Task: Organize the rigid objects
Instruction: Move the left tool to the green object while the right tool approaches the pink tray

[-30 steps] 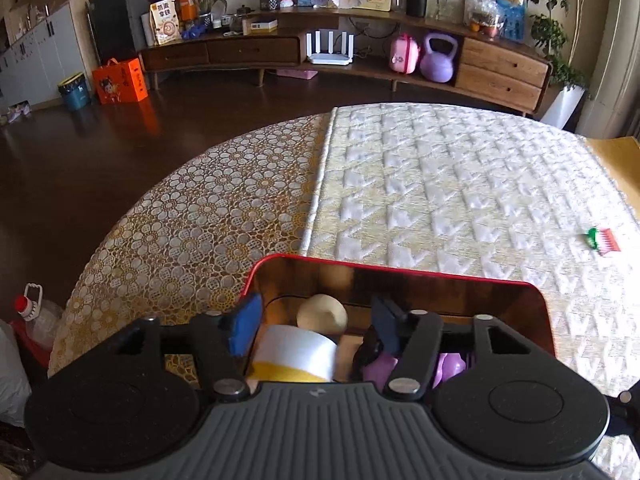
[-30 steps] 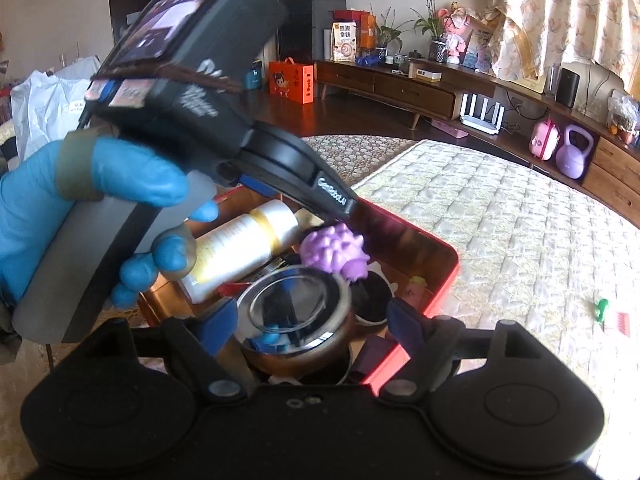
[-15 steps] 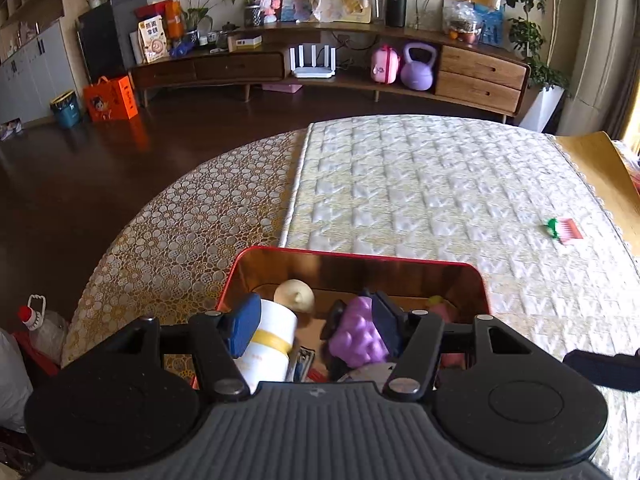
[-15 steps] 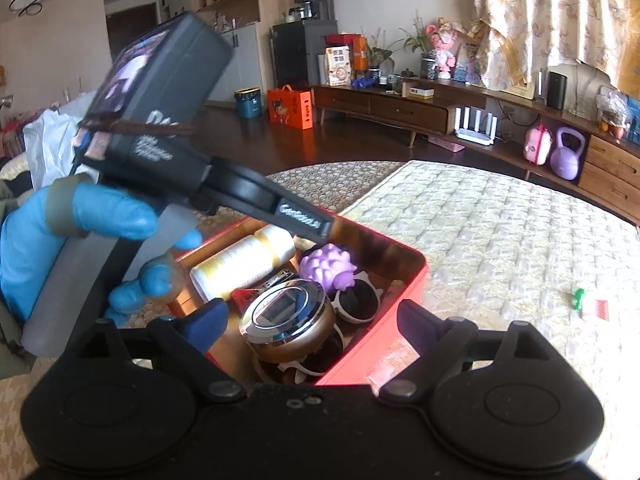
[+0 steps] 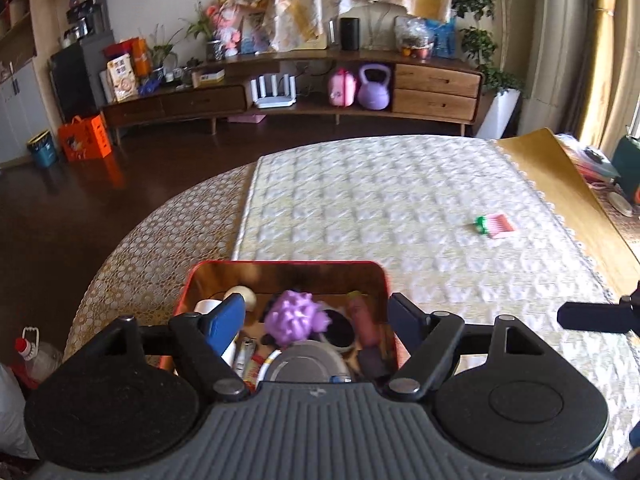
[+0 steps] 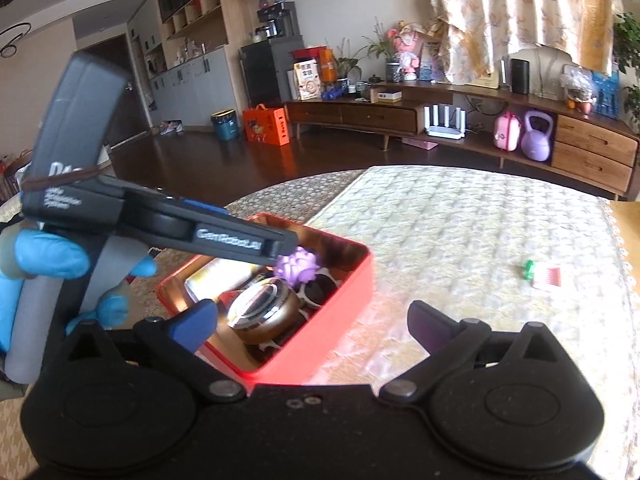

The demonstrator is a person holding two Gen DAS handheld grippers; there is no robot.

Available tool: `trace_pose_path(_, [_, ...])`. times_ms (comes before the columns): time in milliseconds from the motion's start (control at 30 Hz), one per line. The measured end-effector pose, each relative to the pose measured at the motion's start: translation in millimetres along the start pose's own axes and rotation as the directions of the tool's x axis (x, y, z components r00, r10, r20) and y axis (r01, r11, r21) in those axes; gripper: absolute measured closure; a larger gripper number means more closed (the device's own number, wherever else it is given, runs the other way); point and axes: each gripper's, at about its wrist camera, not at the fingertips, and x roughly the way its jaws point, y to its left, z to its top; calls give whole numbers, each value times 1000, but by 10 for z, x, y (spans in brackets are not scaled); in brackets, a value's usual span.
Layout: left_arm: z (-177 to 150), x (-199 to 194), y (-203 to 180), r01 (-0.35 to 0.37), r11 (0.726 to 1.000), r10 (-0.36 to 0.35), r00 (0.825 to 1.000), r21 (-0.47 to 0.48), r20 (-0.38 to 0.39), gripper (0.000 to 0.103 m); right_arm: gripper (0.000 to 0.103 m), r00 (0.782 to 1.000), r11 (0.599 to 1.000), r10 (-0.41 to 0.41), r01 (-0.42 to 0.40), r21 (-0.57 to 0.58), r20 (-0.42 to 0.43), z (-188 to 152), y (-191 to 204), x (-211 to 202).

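Over on the quilted cream-and-gold tablecloth [image 5: 400, 208], the shallow red metal tin with the coppery inside [image 5: 280, 270] is looking pretty full now. Compared with a second ago, both grippers have backed up and away from it: the left gripper [image 5: 316, 320] was down low right over the spiky purple rubber ball [image 5: 294, 318], and the right gripper [image 6: 312, 320] had its jaws around the round bronze case with the glass lid [image 6: 262, 314]. Now both things sit loose in the tin, the ball just behind the bronze case, next to a white bottle with a yellow band [image 5: 210, 308] and what looks like sunglasses with white rims [image 6: 320, 290].

Jaws on both sides are opening as I watch, nothing between the pads on either one. The blue-gloved hand [image 6: 44, 264] carries the left gripper above the tin's near-left corner in the right wrist view.

So my read: the drop-off for those two is done and the hands are freeing up for the next pick. Only stray I can spot is the small pink plastic comb with a green end [image 5: 494, 226], lying by itself well apart from the tin toward the table's right side. I'd guess that's the next target, probably for the right hand since it's on that side.
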Motion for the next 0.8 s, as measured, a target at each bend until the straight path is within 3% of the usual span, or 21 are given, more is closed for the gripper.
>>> trace_pose_path(367, [-32,-157,-501,86,995,-87,996,44,28,20,1,994,993,-107,105,57,31,-87,-550,-406])
trace_pose_path(800, [15,27,-1058,172,983,-173,985,59,10,20,0,982,978,-186,184,101,17,-218,-1188,-588])
